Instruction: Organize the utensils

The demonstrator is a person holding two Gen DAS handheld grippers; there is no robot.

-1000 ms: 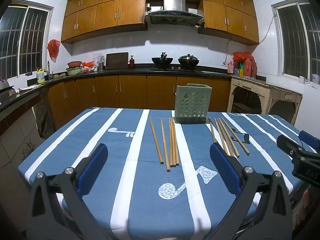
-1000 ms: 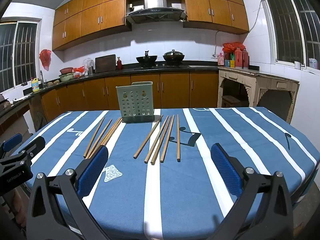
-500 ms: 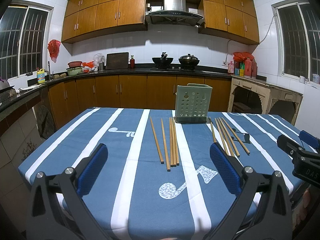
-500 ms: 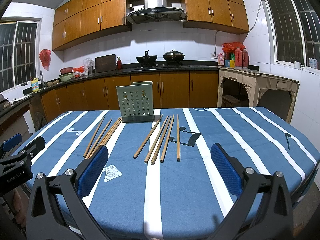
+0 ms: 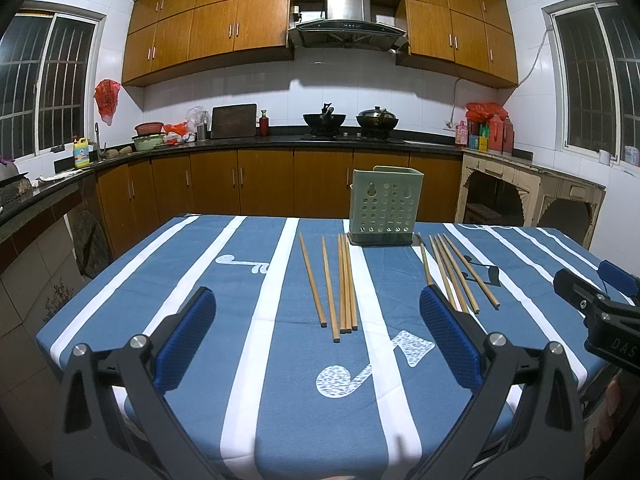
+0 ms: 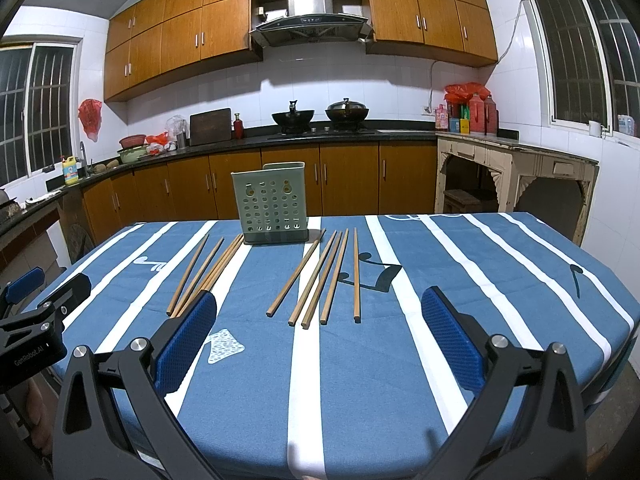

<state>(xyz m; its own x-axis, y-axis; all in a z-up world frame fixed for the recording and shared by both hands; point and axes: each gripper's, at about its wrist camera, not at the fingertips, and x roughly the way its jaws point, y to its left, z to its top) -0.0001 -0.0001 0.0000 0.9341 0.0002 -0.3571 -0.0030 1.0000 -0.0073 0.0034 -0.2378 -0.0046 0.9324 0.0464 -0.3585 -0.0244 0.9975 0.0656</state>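
Left wrist view takes in the table point(image 5: 280, 400) with its blue, white-striped cloth, and past its right edge the right gripper point(image 5: 592, 300) seen side-on, something the right wrist view cannot give of itself; that view instead catches the left gripper point(image 6: 44, 300) off the table's left edge. Near the far edge stands the green perforated holder point(image 5: 385, 206), upright. Two sets of wooden chopsticks lie flat on the cloth before it: the left set point(image 5: 336, 284) toward the left side, the right set point(image 6: 324, 276) fully visible only in the right wrist view, partly behind a blue pad in the other. Both grippers hang over the near edge with fingers wide apart, holding nothing
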